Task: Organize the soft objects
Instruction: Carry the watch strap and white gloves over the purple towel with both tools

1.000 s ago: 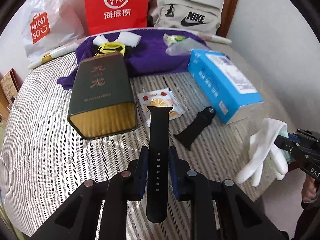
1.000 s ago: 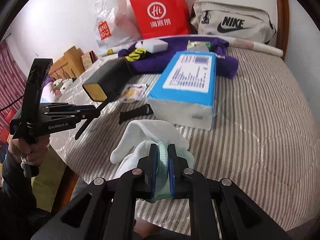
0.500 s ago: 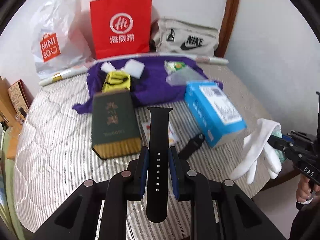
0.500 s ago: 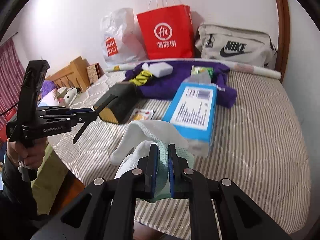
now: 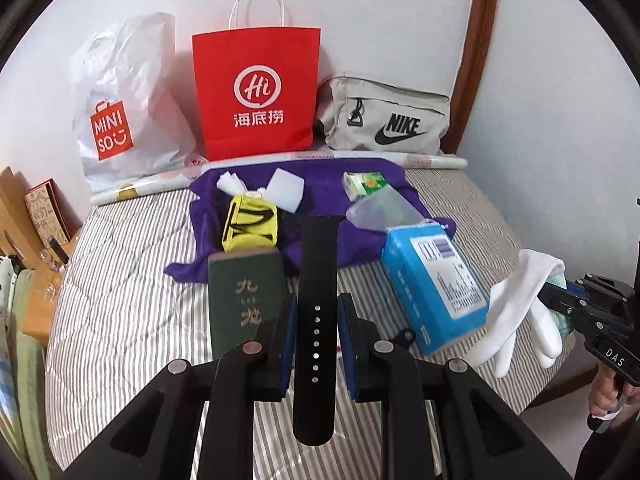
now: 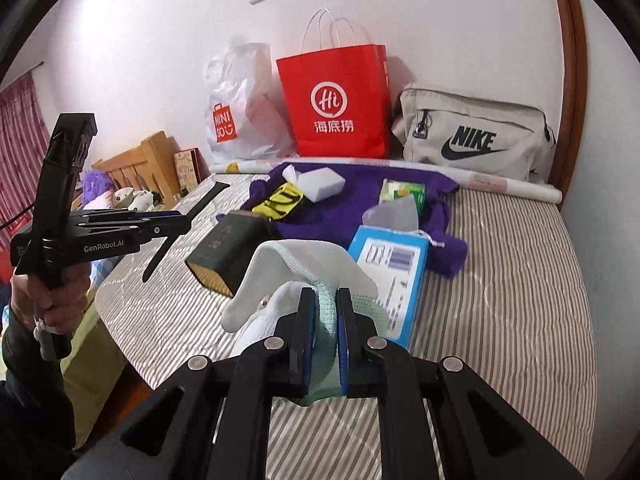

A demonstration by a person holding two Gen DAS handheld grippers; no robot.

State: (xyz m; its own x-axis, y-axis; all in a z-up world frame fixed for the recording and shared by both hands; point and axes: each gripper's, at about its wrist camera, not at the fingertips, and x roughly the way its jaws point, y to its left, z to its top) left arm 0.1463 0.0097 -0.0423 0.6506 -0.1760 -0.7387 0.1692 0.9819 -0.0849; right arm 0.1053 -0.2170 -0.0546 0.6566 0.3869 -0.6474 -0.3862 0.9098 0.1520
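While the left gripper clamps a watch strap, the right gripper pinches a glove.

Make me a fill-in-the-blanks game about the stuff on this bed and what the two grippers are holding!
1. The left gripper is shut on a black watch ____.
2. The right gripper is shut on a ____ glove.
3. The yellow pouch lies on a ____ cloth.
4. The bag between the plastic bag and the grey bag is ____.

Missing words: strap; white; purple; red
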